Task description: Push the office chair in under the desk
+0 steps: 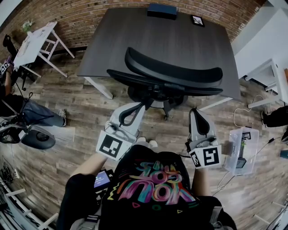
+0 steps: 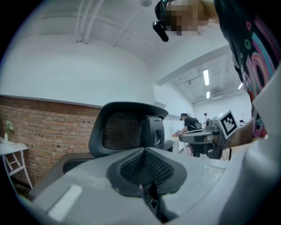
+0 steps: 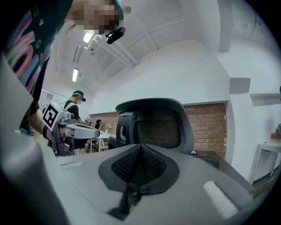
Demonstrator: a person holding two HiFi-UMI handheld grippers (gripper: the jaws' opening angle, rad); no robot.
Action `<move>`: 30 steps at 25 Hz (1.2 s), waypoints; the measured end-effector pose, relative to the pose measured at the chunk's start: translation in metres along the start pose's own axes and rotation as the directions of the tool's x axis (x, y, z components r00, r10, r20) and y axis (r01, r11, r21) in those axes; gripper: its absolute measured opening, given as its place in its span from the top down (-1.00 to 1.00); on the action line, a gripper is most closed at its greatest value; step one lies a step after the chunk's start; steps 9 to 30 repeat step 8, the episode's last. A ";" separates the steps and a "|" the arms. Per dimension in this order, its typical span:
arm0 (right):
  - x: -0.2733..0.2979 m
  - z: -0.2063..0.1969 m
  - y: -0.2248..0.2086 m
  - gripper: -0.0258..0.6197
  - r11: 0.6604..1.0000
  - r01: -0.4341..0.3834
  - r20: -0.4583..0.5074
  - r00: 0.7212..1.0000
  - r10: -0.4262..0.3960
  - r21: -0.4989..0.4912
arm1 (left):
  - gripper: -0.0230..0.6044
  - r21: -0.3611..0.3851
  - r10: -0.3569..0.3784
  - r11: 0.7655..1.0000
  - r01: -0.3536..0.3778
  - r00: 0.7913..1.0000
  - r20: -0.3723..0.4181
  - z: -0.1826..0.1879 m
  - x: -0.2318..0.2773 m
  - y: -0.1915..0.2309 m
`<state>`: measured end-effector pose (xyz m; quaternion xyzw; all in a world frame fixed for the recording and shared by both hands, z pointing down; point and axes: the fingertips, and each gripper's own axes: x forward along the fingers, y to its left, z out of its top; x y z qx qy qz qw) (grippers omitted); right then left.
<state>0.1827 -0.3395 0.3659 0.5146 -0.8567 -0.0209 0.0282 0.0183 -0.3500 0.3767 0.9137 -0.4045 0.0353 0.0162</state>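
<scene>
A black office chair (image 1: 173,74) stands at the near edge of the dark desk (image 1: 157,40), its seat under the desktop and its curved back and headrest toward me. My left gripper (image 1: 143,104) is shut and empty, its tip close to the chair's back at the lower left; whether it touches I cannot tell. My right gripper (image 1: 195,111) is shut and empty, just short of the chair's right side. In the left gripper view the closed left gripper (image 2: 144,151) points at the mesh headrest (image 2: 123,132). The right gripper (image 3: 140,147) faces the headrest (image 3: 162,127) too.
A black box (image 1: 162,11) and a small framed item (image 1: 197,20) lie on the desk's far side. A clear plastic box (image 1: 240,150) with cables sits on the wood floor at right. A white folding table (image 1: 38,42) and a seated person (image 1: 27,112) are at left.
</scene>
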 end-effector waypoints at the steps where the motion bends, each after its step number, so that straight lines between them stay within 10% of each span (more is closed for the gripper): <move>1: 0.001 0.000 0.001 0.92 1.000 -0.004 0.000 1.000 0.004 -0.002 | 0.92 0.004 -0.001 1.000 0.001 1.000 -0.001 0.000 0.000 0.000; 30: 0.003 -0.001 0.001 0.92 1.000 -0.009 0.002 1.000 0.009 -0.005 | 0.92 0.004 0.004 1.000 -0.004 1.000 0.004 0.000 0.002 0.001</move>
